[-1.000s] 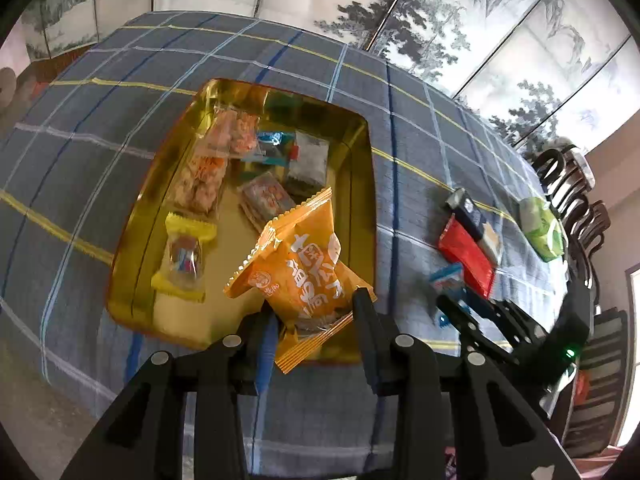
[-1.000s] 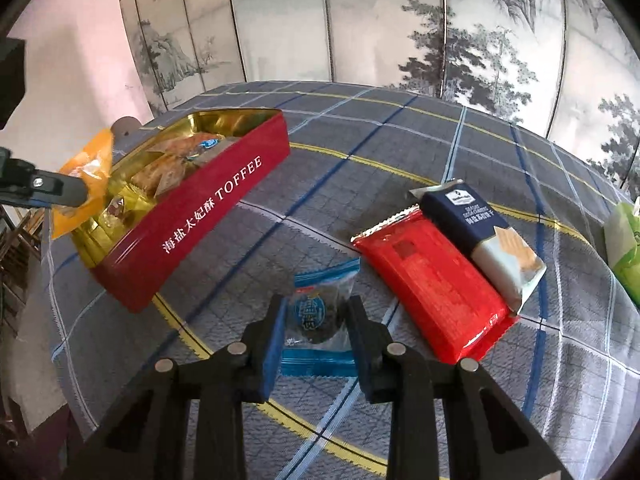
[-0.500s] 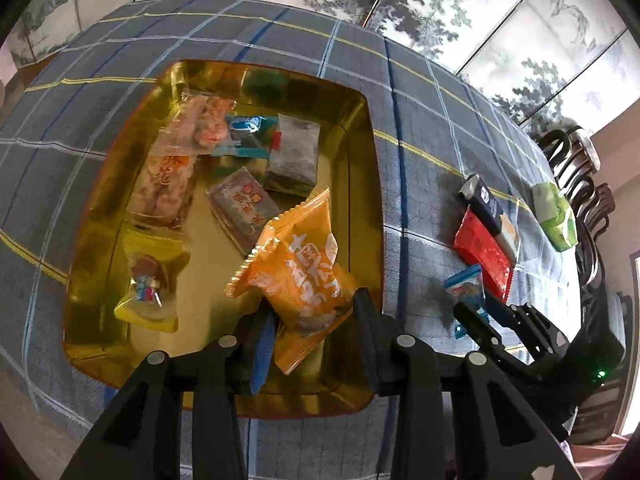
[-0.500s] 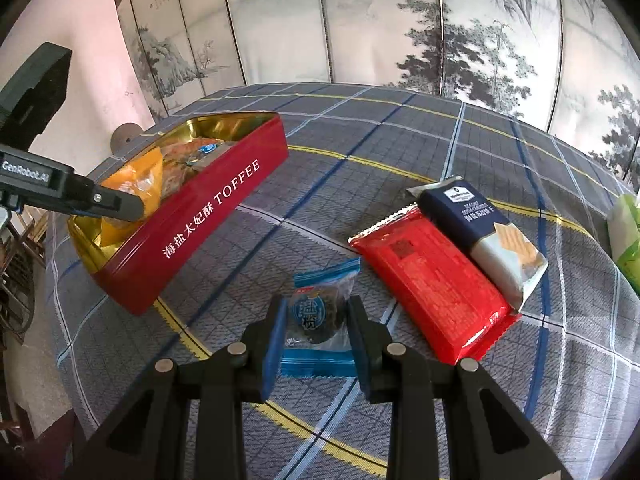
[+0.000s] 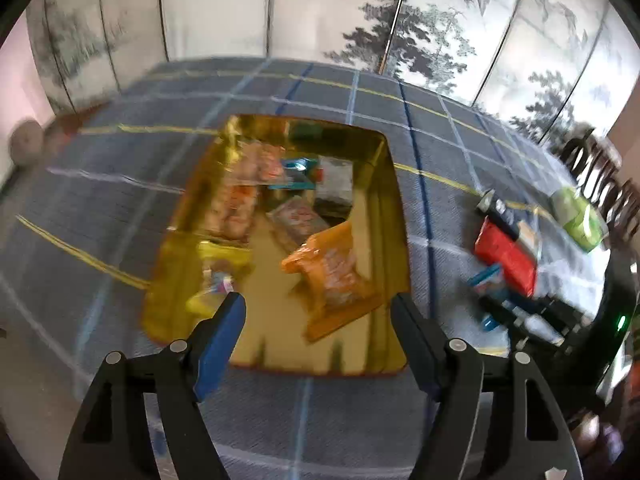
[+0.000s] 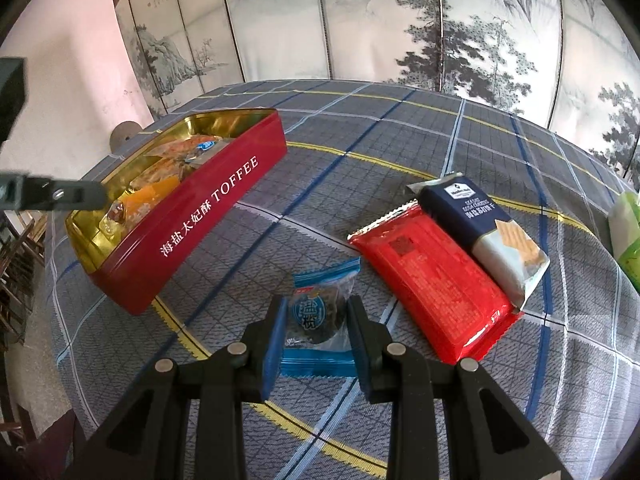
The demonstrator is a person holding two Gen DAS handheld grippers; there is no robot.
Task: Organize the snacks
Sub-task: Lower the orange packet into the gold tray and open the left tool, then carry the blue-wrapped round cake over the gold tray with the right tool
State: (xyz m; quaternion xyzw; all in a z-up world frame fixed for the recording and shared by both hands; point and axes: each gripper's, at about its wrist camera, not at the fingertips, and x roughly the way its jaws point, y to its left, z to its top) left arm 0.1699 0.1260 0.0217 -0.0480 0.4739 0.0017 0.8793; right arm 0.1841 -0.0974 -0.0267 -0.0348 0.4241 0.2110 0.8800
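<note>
Desk (image 6: 400, 152): plaid-clothed; it carried everything listed below.
Toffee tin (image 6: 208, 216): open red tin with gold inside, lying up and to the left of my right claw, long axis running away toward the upper right; several wrapped snacks already in it.
Red packet (image 6: 436, 284): flat on the desk just right of my right claw, touching a navy cracker packet (image 6: 472, 216) along its far side.
Orange packet (image 5: 336, 272): lay loose inside the tin, ahead of my left claw.
Left claw (image 5: 316, 320): spread wide, holding nothing, over the tin's near edge.
Right claw (image 6: 316, 320): pressed in on the blue sweet.
Blue sweet (image 6: 320, 312): between my fingers at desk level; whether lifted, I could not tell.
Deciding relation: the tin lay to the left of this sweet, so I judged the carry should go that way.
</note>
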